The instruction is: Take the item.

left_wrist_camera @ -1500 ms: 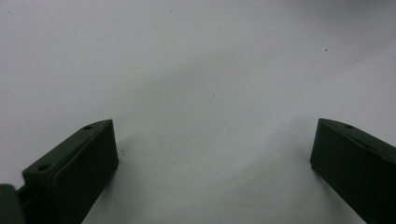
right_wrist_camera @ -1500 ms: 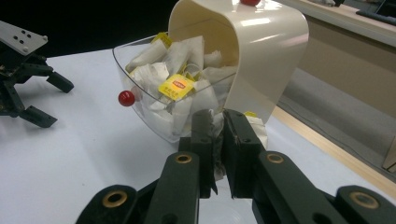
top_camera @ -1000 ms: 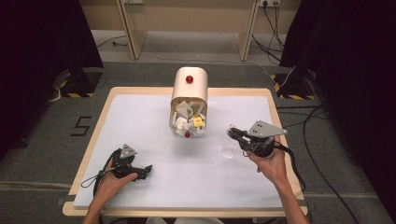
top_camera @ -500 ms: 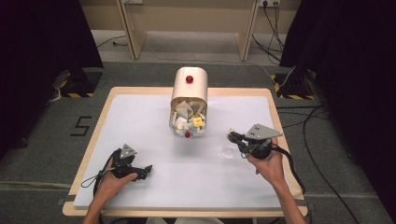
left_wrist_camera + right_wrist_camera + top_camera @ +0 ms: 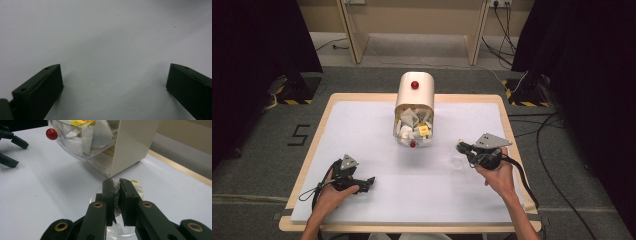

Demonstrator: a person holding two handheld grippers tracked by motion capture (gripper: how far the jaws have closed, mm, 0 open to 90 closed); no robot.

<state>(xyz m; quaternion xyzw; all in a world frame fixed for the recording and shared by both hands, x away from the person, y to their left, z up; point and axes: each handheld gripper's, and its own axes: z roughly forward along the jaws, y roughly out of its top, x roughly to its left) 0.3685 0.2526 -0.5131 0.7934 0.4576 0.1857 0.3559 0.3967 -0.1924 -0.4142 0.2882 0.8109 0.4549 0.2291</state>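
Over clear cup (image 5: 117, 230), right gripper (image 5: 116, 185) clenches tea bag (image 5: 116, 195) for dropping in; left gripper (image 5: 112, 82) rests released on table (image 5: 377, 125).

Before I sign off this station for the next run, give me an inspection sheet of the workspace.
Surface: white table top with a wooden rim, bare around the work.
Job's things: cream dispenser with red knobs, its clear drawer tipped open and full of tea bags; clear cup; one tea bag over the cup.
Clutter: nothing seen.
Grippers: right gripper shut on the tea bag; left gripper open, above bare table.
Cables: one trails from each gripper; more on the floor at right.
Surroundings: grey floor, black curtains, wooden frame legs behind.
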